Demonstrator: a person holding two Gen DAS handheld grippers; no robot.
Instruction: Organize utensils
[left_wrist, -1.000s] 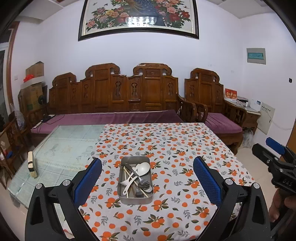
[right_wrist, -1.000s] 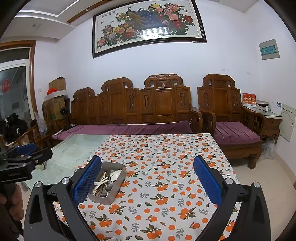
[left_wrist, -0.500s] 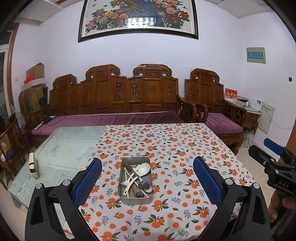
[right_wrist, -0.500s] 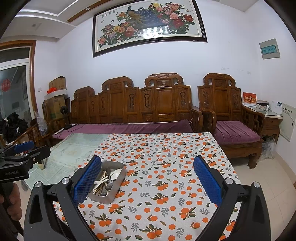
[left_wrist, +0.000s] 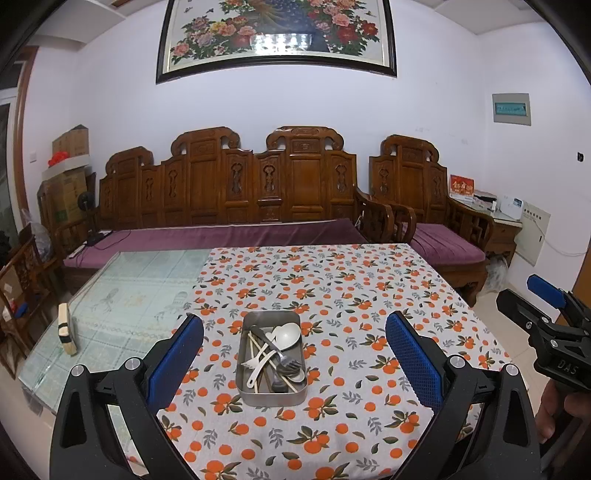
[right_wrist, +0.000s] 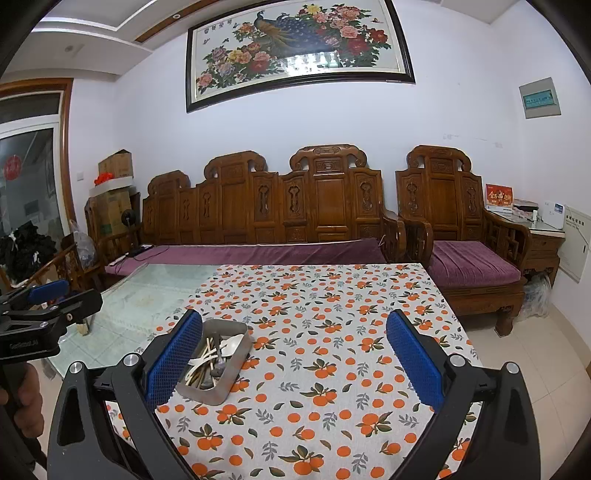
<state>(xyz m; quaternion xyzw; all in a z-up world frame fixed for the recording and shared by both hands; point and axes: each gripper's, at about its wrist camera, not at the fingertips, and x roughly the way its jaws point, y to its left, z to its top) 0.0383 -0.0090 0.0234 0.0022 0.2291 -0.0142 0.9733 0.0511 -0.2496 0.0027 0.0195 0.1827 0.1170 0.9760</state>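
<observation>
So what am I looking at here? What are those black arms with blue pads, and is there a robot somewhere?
No robot: a person holds a hand tool in each hand, each with two fingers and a camera looking along them. One picture is from the left gripper, the other from the right gripper. The blue pads are the insides of the fingers. Both tools are open and hold nothing. Each camera also catches the other tool at its edge, with the hand gripping it. On the table's orange-patterned cloth sits a metal tray of mixed utensils: a pale spoon, a white fork, chopsticks and metal cutlery.
</observation>
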